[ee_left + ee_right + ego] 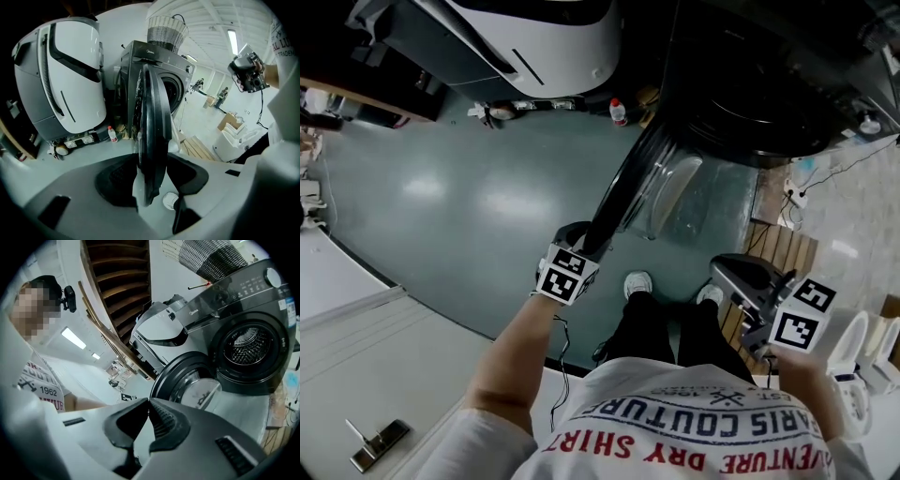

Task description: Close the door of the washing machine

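Observation:
A dark front-loading washing machine (769, 94) stands at the upper right, its drum (248, 350) uncovered. Its round door (623, 192) stands open, swung out towards me, with the glass bowl facing right. My left gripper (581, 246) is at the door's free edge. In the left gripper view the door rim (152, 140) runs between the two pads, and the left gripper (152, 180) is shut on it. My right gripper (733, 272) hangs to the right, apart from the door. In its own view the right gripper (149, 404) is shut, tips together, holding nothing.
A large white appliance (544, 47) stands left of the washer, with a small bottle (619, 112) on the floor between them. A wicker basket (166, 28) sits on top of the washer. A wooden pallet (778, 248) and white fixtures (862, 366) lie at the right. My feet (637, 281) are below the door.

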`<state>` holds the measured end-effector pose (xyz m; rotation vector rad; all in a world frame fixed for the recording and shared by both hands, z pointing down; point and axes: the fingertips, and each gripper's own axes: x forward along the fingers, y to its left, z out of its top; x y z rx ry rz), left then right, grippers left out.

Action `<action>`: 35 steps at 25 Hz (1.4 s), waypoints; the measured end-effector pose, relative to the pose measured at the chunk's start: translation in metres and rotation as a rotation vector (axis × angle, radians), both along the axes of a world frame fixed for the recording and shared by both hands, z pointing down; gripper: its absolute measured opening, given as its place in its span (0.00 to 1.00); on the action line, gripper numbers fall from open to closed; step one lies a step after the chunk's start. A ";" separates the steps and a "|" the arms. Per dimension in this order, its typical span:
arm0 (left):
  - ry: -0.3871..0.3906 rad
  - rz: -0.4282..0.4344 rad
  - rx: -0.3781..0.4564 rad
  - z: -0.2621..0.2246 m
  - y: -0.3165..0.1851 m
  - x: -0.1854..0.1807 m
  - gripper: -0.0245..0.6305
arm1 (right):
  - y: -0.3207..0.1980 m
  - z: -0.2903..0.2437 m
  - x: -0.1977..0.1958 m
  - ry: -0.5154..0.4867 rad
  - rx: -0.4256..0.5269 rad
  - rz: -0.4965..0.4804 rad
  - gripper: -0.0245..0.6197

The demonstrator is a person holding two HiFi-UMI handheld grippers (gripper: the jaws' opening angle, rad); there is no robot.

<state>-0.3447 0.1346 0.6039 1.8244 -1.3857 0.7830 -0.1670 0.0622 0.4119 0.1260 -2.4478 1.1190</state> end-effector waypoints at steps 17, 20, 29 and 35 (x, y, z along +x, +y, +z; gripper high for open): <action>0.026 -0.142 -0.079 0.002 -0.004 0.092 0.37 | -0.021 -0.004 0.112 -0.033 -0.017 0.038 0.08; 0.038 -0.159 -0.084 0.002 -0.009 0.110 0.37 | -0.025 -0.005 0.131 -0.039 -0.018 0.047 0.08; 0.016 -0.119 -0.089 0.004 -0.025 0.166 0.34 | -0.034 -0.007 0.183 -0.040 -0.007 0.064 0.08; 0.005 -0.097 -0.113 0.006 -0.041 0.204 0.34 | -0.043 -0.009 0.211 -0.043 -0.001 0.079 0.08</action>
